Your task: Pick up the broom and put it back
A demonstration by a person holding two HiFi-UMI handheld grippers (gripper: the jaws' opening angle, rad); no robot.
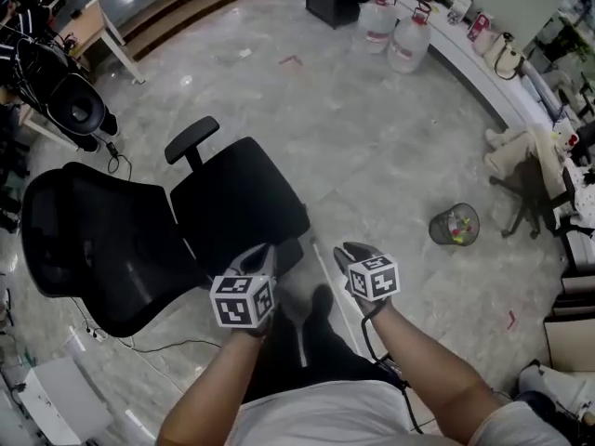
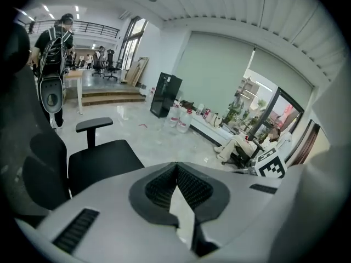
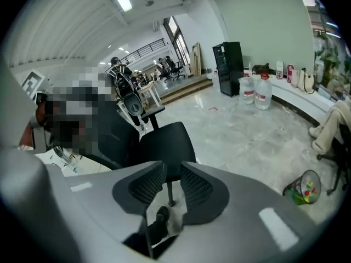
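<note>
Black office chair [image 1: 232,203] on a pale marble floor [image 1: 390,156]. Just in front of its seat hover the left gripper [image 1: 257,255] and right gripper [image 1: 352,249]. The left fingers [image 2: 193,188] meet at their tips, empty. The right fingers [image 3: 196,187] stand apart. Through their gap, what looks like the broom handle [image 3: 167,189], thin and dark, stands untouched before the chair.

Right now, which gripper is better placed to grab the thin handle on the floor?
Probably right. The right gripper has open jaws and the handle lies just beside it; the left gripper has its jaws together.
</note>
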